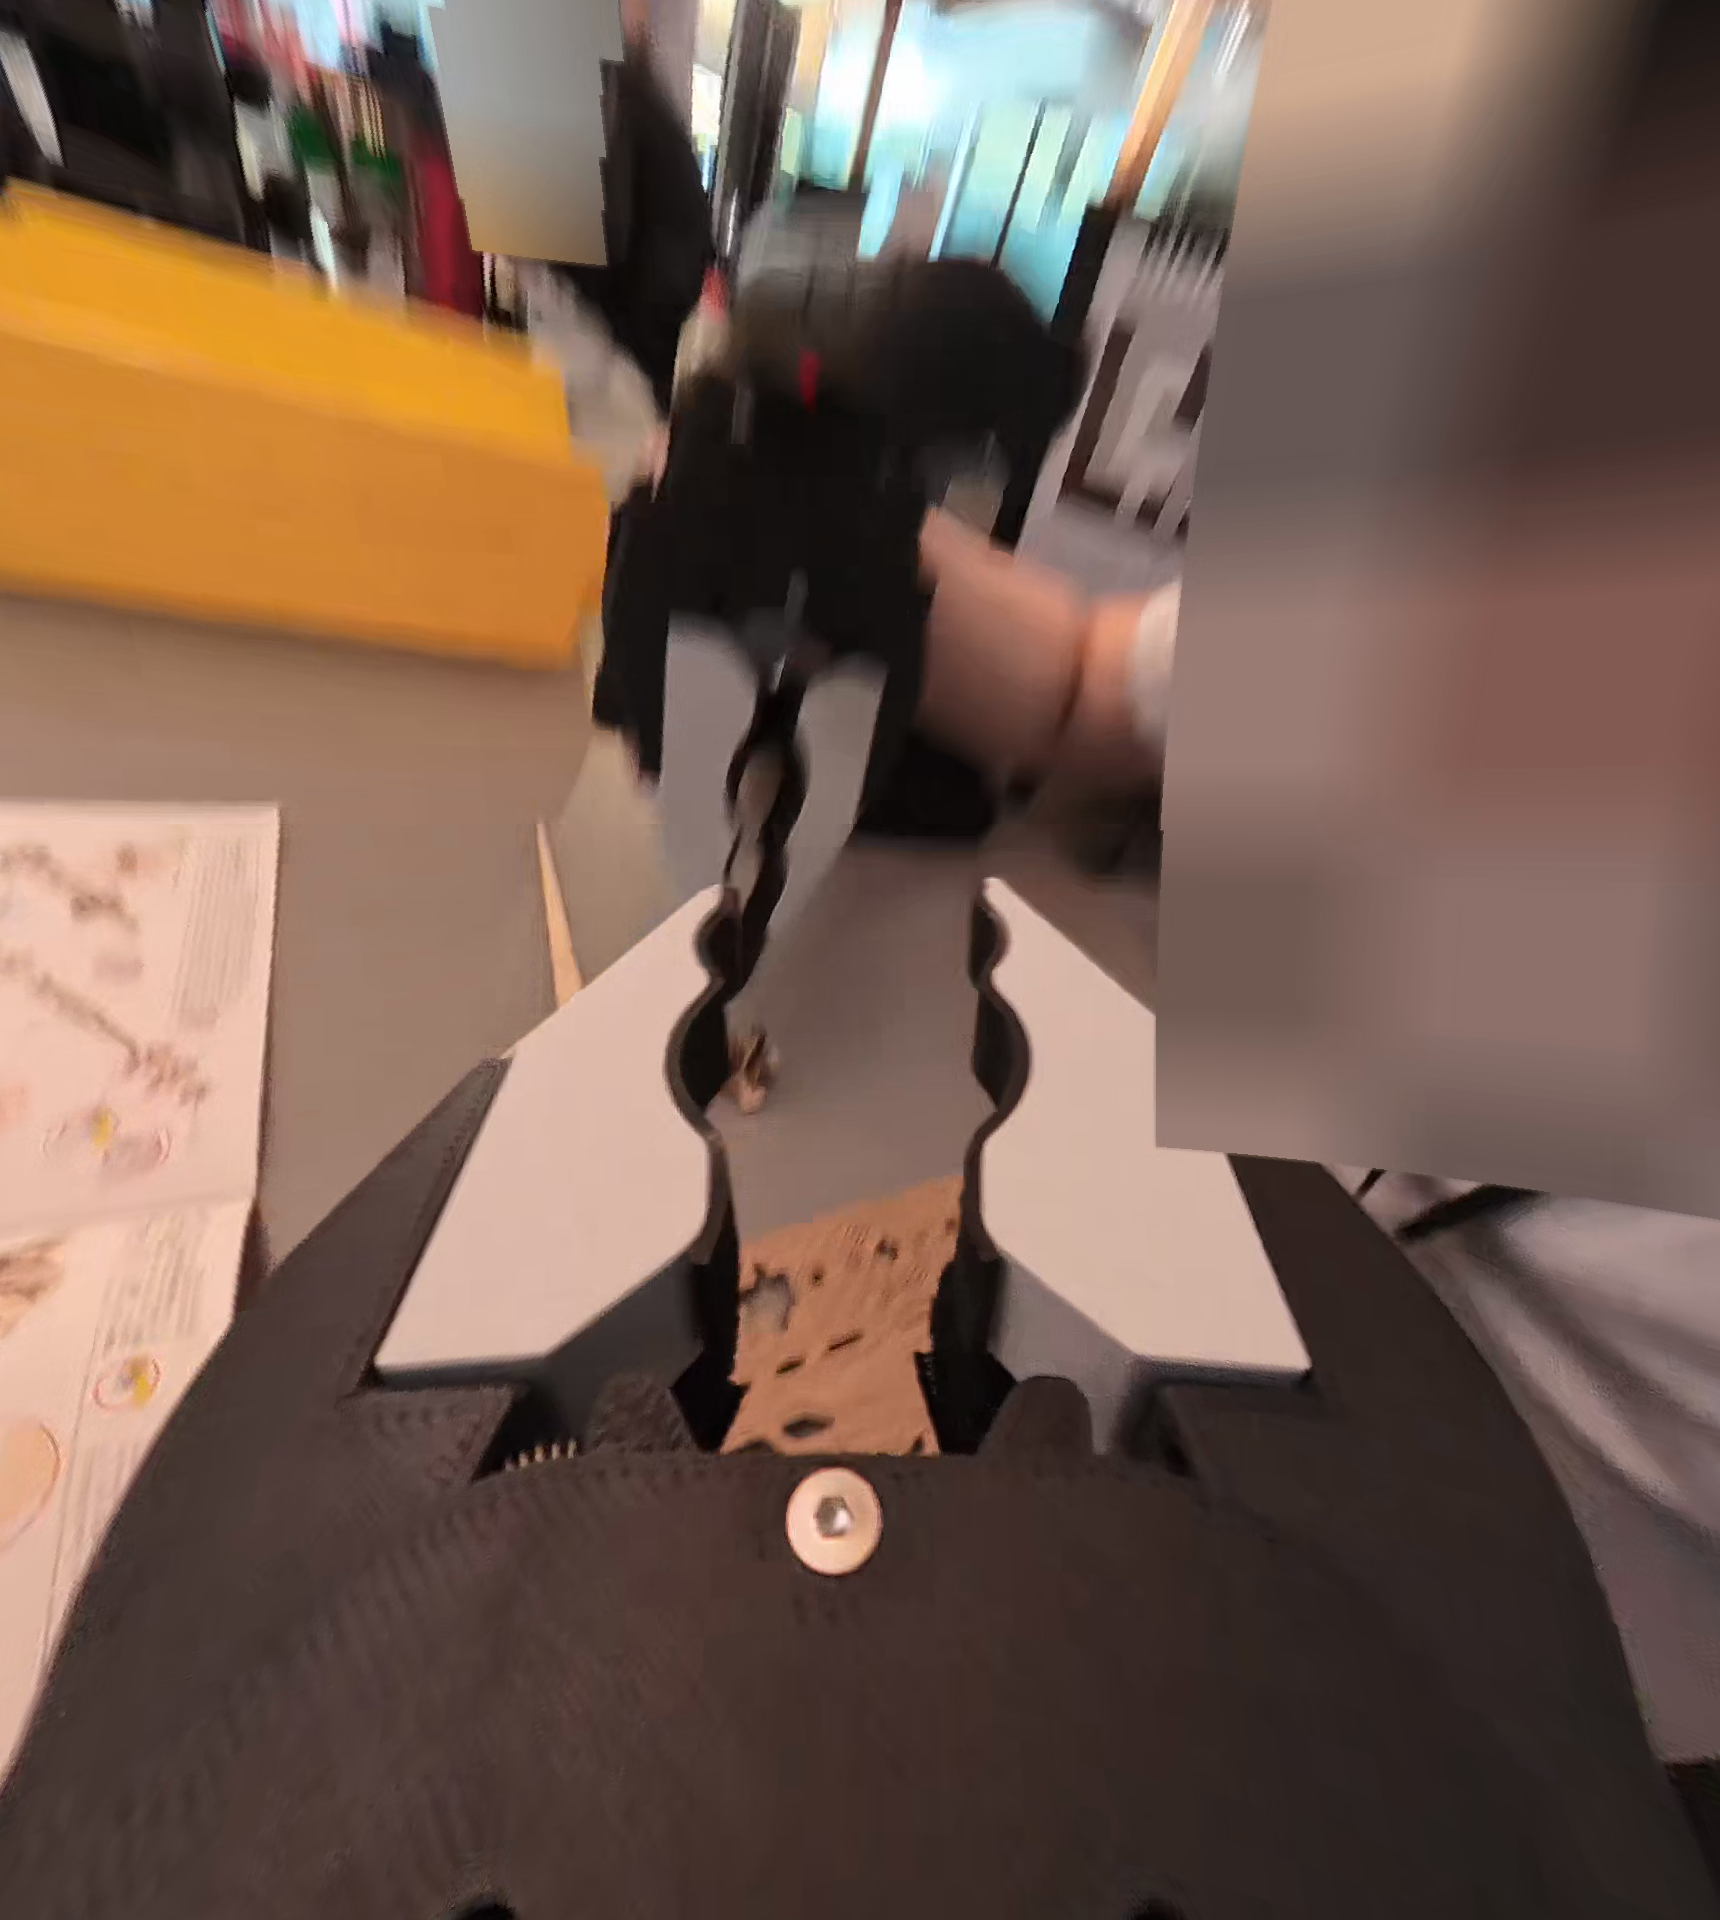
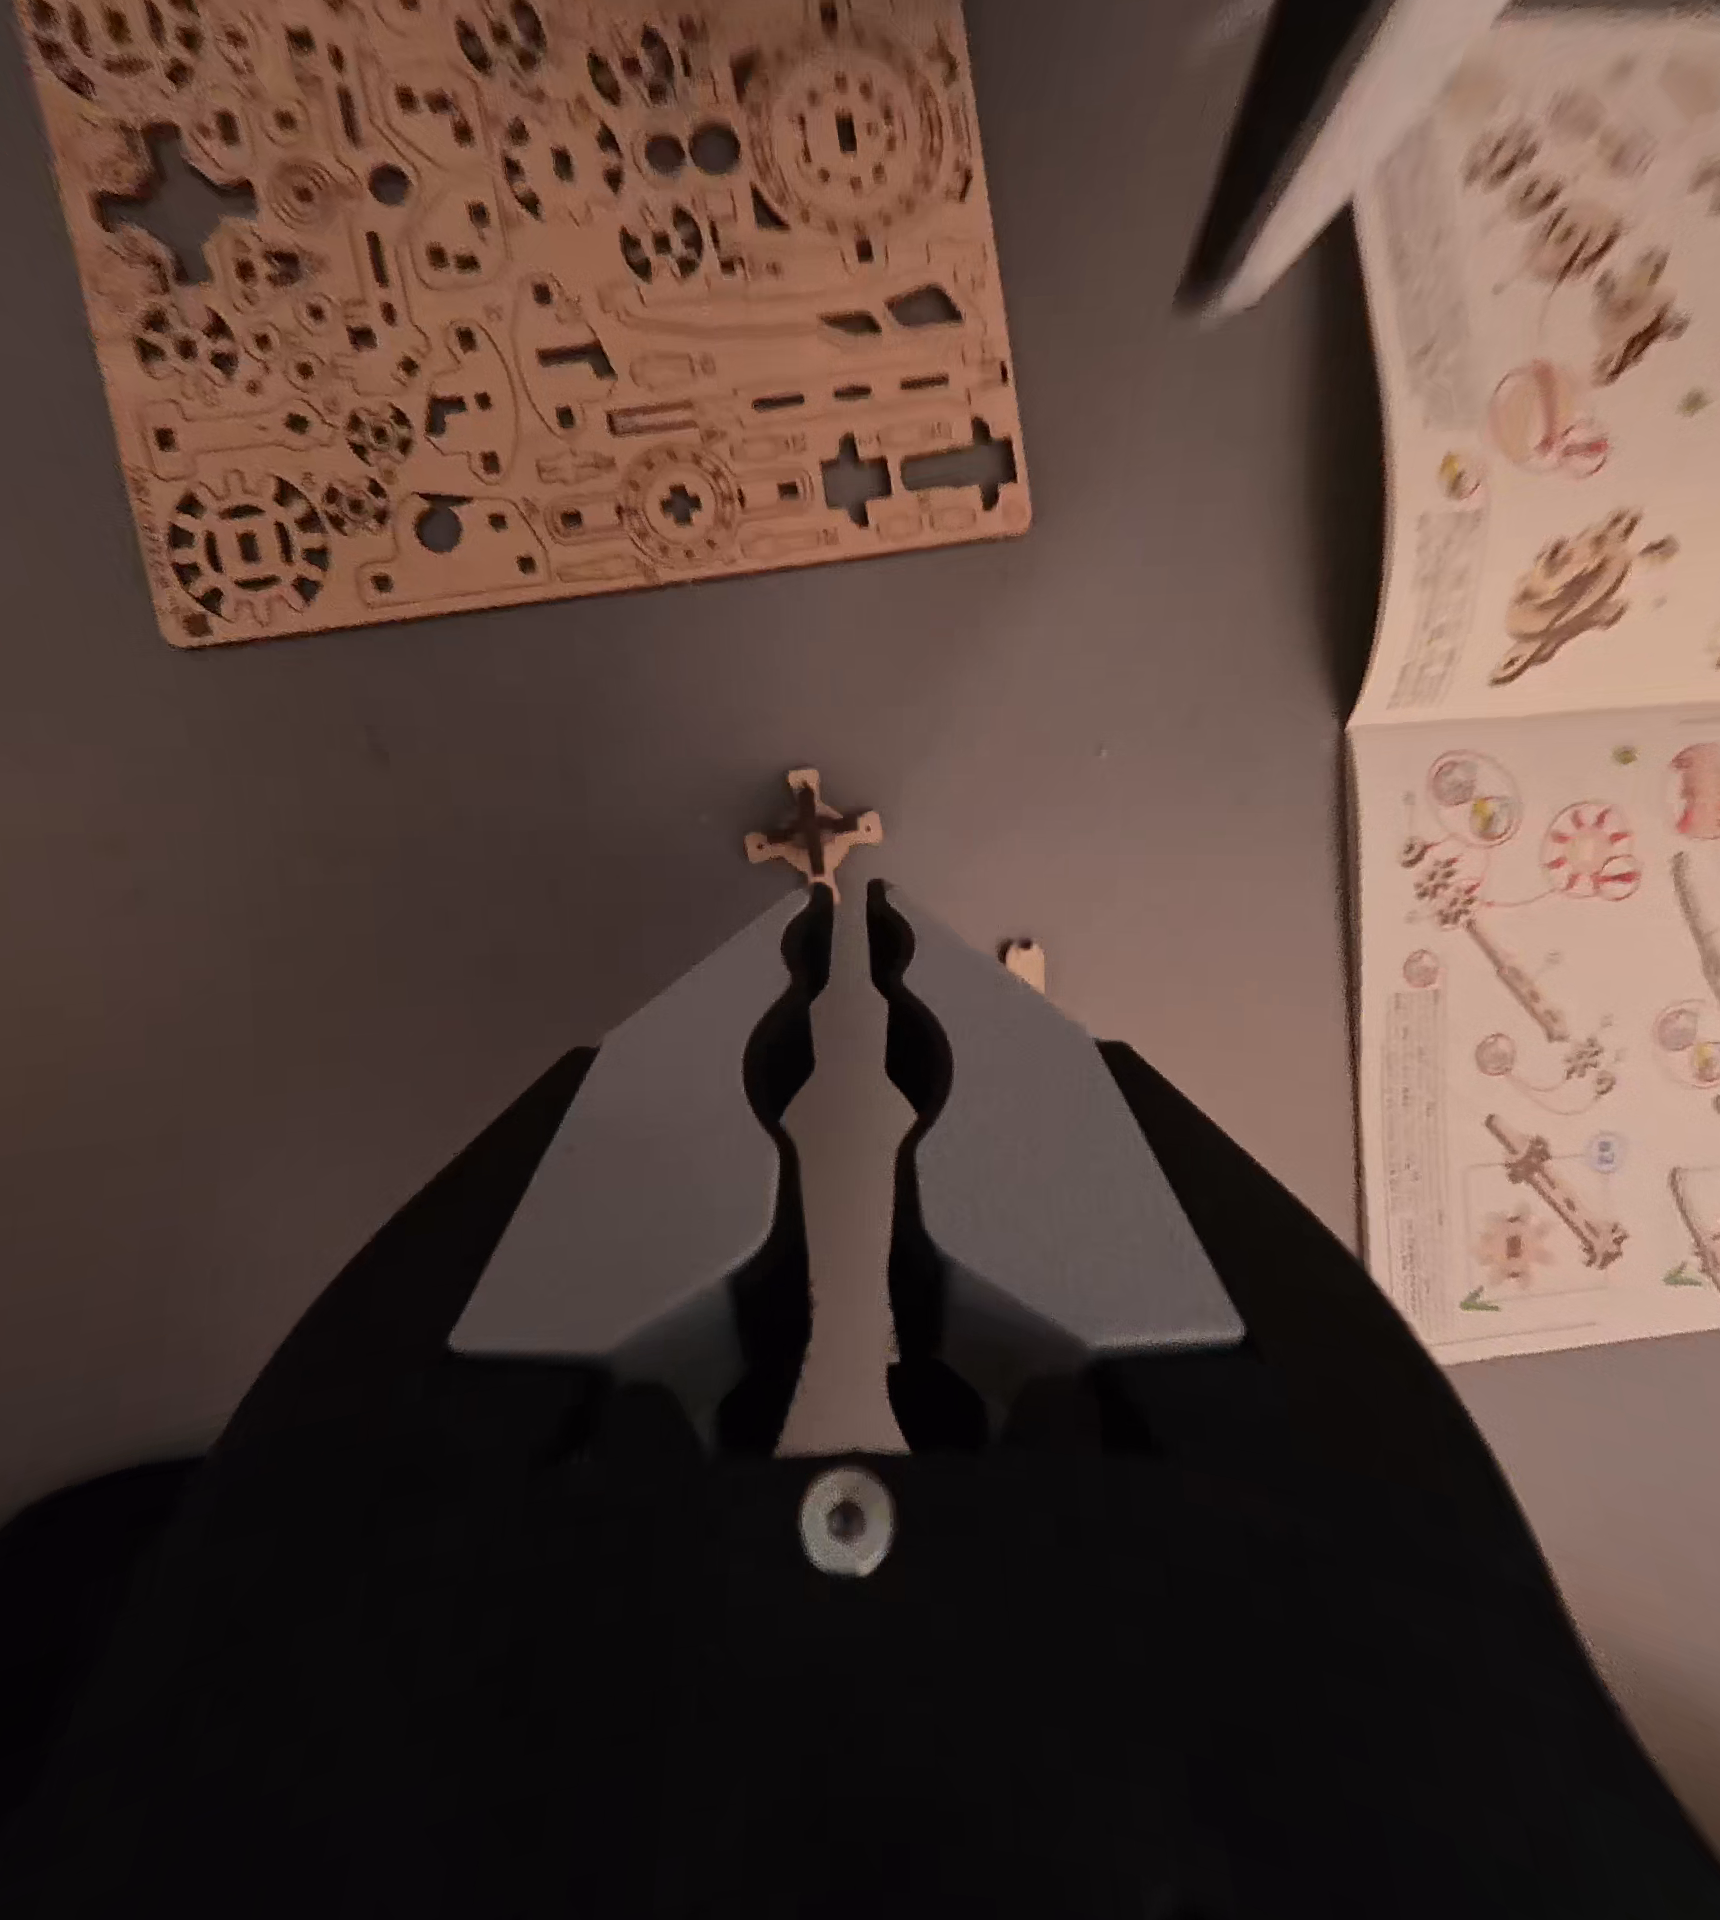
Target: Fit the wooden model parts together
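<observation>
A flat wooden sheet of laser-cut parts lies on the grey table; it also shows under my left gripper. A small cross-shaped wooden piece stands on the table just beyond my right gripper. That gripper's jaws stand a narrow gap apart with nothing between them. The piece and the right gripper above it also show in the left wrist view. My left gripper is open and empty, above the table. A second small wooden piece lies beside the right finger.
An open instruction booklet lies beside the sheet; it also shows in the left wrist view. A yellow box stands at the back. A thin wooden stick lies on the table. A blurred part of the left gripper hangs over the booklet. My right fingertips sit around 10 cm from my left ones.
</observation>
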`<state>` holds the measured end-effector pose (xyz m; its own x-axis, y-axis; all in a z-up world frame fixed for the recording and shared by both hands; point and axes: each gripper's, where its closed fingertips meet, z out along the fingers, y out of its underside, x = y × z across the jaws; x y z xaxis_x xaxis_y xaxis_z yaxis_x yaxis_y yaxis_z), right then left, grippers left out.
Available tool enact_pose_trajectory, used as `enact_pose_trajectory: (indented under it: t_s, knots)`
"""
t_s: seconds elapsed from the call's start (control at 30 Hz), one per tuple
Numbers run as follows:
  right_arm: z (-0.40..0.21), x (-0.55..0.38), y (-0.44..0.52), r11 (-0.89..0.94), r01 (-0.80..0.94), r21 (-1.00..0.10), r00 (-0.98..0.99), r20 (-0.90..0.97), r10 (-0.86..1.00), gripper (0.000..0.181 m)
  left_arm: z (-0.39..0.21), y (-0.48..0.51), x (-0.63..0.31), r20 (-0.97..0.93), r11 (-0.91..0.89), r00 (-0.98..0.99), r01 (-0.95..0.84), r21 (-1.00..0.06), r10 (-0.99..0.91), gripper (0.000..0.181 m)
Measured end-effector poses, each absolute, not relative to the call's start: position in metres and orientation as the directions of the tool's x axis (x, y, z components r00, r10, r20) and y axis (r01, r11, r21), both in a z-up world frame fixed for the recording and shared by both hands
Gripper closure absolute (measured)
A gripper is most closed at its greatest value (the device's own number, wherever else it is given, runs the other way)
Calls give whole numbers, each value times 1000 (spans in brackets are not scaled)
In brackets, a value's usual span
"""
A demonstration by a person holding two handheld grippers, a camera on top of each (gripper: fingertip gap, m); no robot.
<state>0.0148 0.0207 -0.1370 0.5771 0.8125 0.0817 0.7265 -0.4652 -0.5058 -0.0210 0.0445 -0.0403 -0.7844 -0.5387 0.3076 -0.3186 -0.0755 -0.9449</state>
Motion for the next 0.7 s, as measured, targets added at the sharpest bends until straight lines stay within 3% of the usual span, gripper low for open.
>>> enact_pose_trajectory:
  t_s: [0.1,0.3,0.47,0.7]
  knots:
    - [-128,3,18,-428,665,-612,578,60,814,175,-65,30,-17,295,38,-762,-386,-922,-576,151]
    - [-141,3,20,-390,661,-641,560,74,825,181,-98,13,-11,211,199,-734,-429,-881,-646,156]
    - [-147,8,20,-410,645,-645,567,44,823,181,-103,5,-4,249,165,-702,-465,-870,-667,166]
    - [-147,6,20,-431,606,-668,569,-14,822,181,-116,7,5,280,132,-650,-509,-850,-707,165]
